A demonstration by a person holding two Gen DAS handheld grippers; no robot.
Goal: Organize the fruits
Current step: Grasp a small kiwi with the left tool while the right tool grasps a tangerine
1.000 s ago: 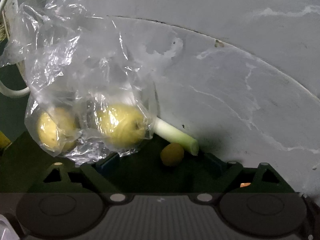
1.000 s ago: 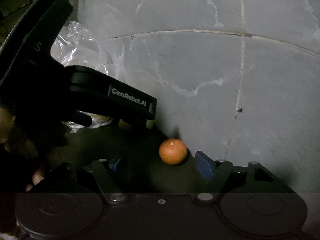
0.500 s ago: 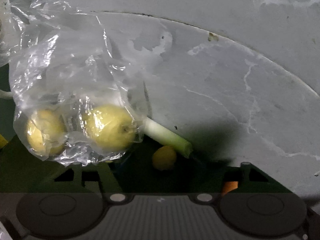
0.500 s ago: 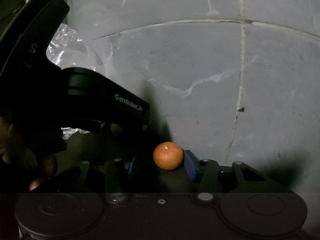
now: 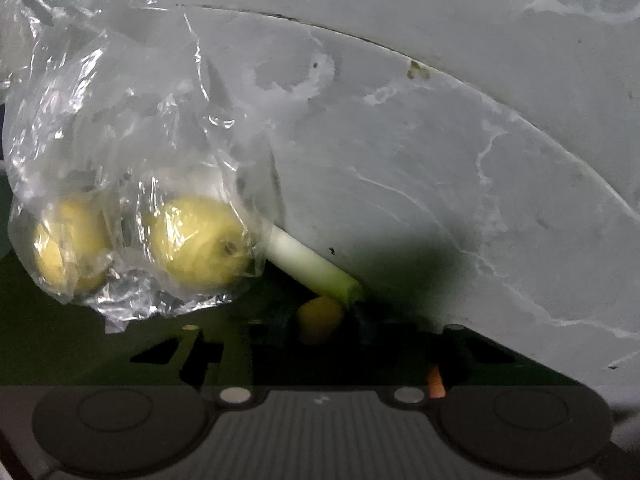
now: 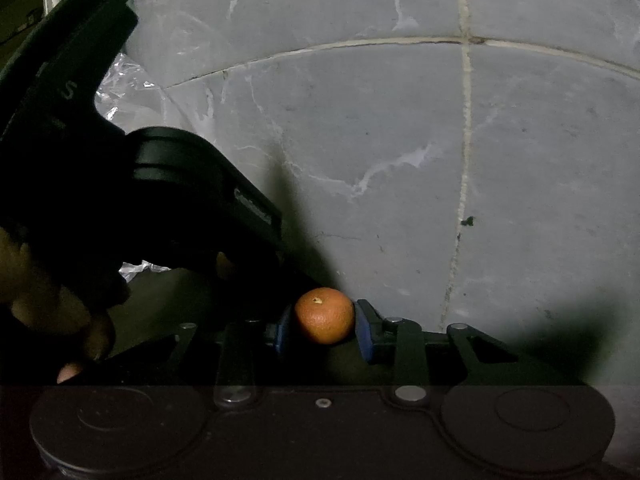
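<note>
In the left wrist view a small yellow-orange fruit (image 5: 320, 314) sits in shadow between my left gripper's (image 5: 322, 320) dark fingers, which press on both its sides. Just behind it lies a pale green leek stalk (image 5: 308, 260). A clear plastic bag (image 5: 120, 140) at the left holds two yellow pears (image 5: 200, 240). In the right wrist view my right gripper (image 6: 322, 322) is shut on an orange mandarin (image 6: 325, 314), one blue pad (image 6: 364, 332) against each side.
Grey marbled tiles (image 6: 400, 140) with pale grout lines fill the background of both views. A dark green surface (image 5: 60, 340) lies under the bag. The left tool's black housing (image 6: 120, 168) and the hand (image 6: 48, 304) holding it fill the left of the right wrist view.
Both pairs of fingers have narrowed from wide apart onto their fruit: the left onto the small yellow-orange one, the right onto the mandarin. Both cameras have moved closer.
</note>
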